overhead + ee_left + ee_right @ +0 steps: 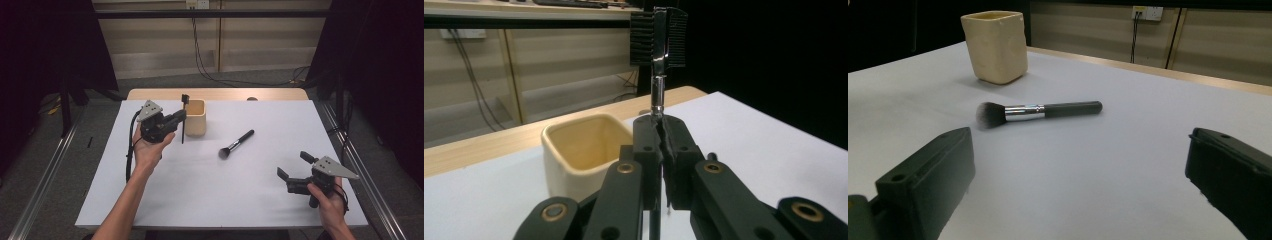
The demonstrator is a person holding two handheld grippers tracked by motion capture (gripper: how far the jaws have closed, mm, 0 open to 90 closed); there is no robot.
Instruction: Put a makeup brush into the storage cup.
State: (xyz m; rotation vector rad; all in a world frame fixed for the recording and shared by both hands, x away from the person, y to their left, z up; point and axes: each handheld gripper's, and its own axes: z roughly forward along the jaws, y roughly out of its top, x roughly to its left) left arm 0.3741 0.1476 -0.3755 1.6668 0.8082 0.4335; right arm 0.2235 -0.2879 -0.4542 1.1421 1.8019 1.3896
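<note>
Comb brush [658,60] handle hidden, probably between pads.

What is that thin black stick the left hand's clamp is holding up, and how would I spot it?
Find the cream cup near the table's far edge. Just left of it, the left gripper pinches a thin black comb-brush upright, its double-sided toothed head on top. The fluffy makeup brush, by contrast, lies flat.

Black comb-brush [659,37] stands upright, handle pinched, just beside cream cup [584,150].
</note>
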